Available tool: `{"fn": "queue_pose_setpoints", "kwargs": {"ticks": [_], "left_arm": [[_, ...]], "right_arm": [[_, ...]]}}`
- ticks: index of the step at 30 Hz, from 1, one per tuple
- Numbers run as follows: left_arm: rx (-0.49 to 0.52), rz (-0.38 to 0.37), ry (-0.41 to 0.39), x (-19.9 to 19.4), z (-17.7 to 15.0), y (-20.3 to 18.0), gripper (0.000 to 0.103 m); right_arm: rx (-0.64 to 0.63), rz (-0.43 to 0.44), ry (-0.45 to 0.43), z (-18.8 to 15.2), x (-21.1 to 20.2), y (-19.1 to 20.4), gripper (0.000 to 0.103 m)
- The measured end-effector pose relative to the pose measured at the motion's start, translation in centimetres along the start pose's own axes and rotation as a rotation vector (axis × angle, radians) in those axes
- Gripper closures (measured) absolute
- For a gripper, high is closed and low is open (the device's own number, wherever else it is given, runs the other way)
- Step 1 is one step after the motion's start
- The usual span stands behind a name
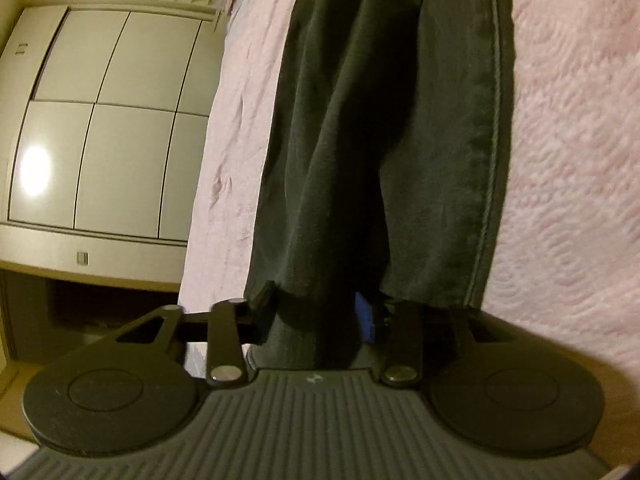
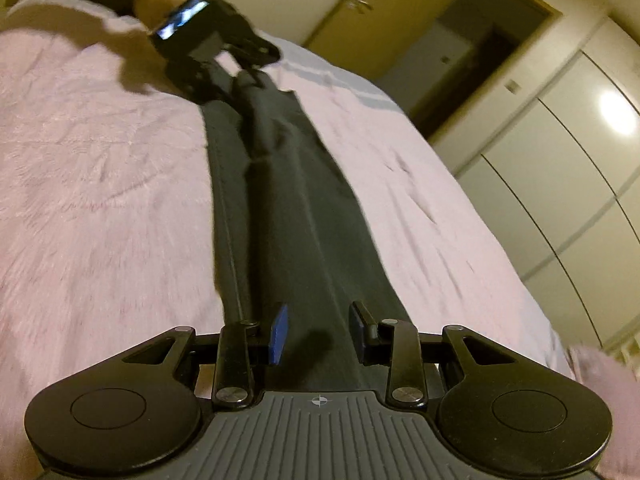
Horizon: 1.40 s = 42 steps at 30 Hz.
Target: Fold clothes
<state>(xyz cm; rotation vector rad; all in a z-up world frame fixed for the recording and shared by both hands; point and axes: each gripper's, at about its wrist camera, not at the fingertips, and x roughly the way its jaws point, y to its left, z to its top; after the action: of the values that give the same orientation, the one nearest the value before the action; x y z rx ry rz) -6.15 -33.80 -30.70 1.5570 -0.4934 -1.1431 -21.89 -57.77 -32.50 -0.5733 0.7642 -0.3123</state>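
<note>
**A:** Start at the fingers. What is the left gripper point(image 1: 320, 316) doing?

**B:** Its fingers stand spread, with the hem of the dark trousers point(image 1: 376, 152) lying between them. One black finger point(image 1: 262, 308) shows at the cloth's left edge; the blue pad point(image 1: 366, 318) of the other peeks out from under the fabric. Whether they actually pinch the hem I cannot tell.

**A:** And the right gripper point(image 2: 320, 334)?

**B:** Released. Its blue pad point(image 2: 279, 334) and black finger point(image 2: 362, 332) sit apart, with the trousers point(image 2: 280, 200) running between them and away up the frame. It is not clamped on anything.

**A:** So where do the trousers lie overall?

**B:** Stretched long and narrow on the pink bedspread point(image 2: 100, 168), legs stacked together, a seam line visible along one side. At the far end in the right wrist view, a gloved hand point(image 2: 208, 52) with the other gripper sits on the cloth.

**A:** Any containers?

**B:** Only a wardrobe point(image 1: 108, 120) with shut pale doors, beside the bed.

**A:** Room to move?

**B:** Bare bedspread lies on both sides of the trousers. The bed's edge point(image 1: 208, 200) runs close on the wardrobe side.
</note>
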Motion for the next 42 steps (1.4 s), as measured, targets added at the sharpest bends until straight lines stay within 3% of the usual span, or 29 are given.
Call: {"fn": "queue_pose_setpoints", "kwargs": {"ticks": [1,6,11,14,18,20,23,29,33,35,42], "left_arm": [[-0.001,0.012,0.006,0.0,-0.2,0.3,0.098],[-0.082,0.044,0.034,-2.0,-1.4,2.5,0.101],[-0.082,-0.031,0.062,-2.7,-2.2,0.8,0.102],[-0.098,-0.021,0.064,-2.6,-2.1,0.2,0.102],[-0.037,0.031,0.060,-1.8,-1.6,-0.7,0.099],[0.003,0.047,0.055,-1.2,-1.3,-1.1,0.094],[-0.009,0.036,0.065,-0.6,-1.1,-0.8,0.102],[-0.113,0.056,0.058,-4.1,-1.9,0.6,0.103],[-0.074,-0.006,0.090,-3.0,-1.7,-1.5,0.103],[-0.067,-0.003,0.105,-2.7,-1.5,-1.9,0.102],[-0.137,0.016,0.191,-4.9,-1.5,-0.1,0.097]], "right_arm": [[-0.025,0.008,0.002,0.1,0.7,0.5,0.070],[-0.086,0.018,0.020,-0.1,3.1,1.4,0.070],[-0.050,0.023,0.039,-0.9,3.0,1.4,0.070],[-0.068,0.009,0.047,-0.7,2.7,1.8,0.070],[-0.114,0.007,0.038,-0.6,2.8,2.0,0.070],[-0.114,0.012,0.041,-0.4,3.3,2.2,0.064],[-0.078,0.008,0.052,-0.1,4.1,2.1,0.059],[-0.033,0.030,0.054,0.3,2.1,1.0,0.058],[-0.003,0.030,0.068,-0.6,2.9,0.9,0.057],[0.038,0.033,0.067,-0.6,2.6,0.8,0.057],[0.204,-0.002,0.138,-3.6,-2.6,0.0,0.054]]}}
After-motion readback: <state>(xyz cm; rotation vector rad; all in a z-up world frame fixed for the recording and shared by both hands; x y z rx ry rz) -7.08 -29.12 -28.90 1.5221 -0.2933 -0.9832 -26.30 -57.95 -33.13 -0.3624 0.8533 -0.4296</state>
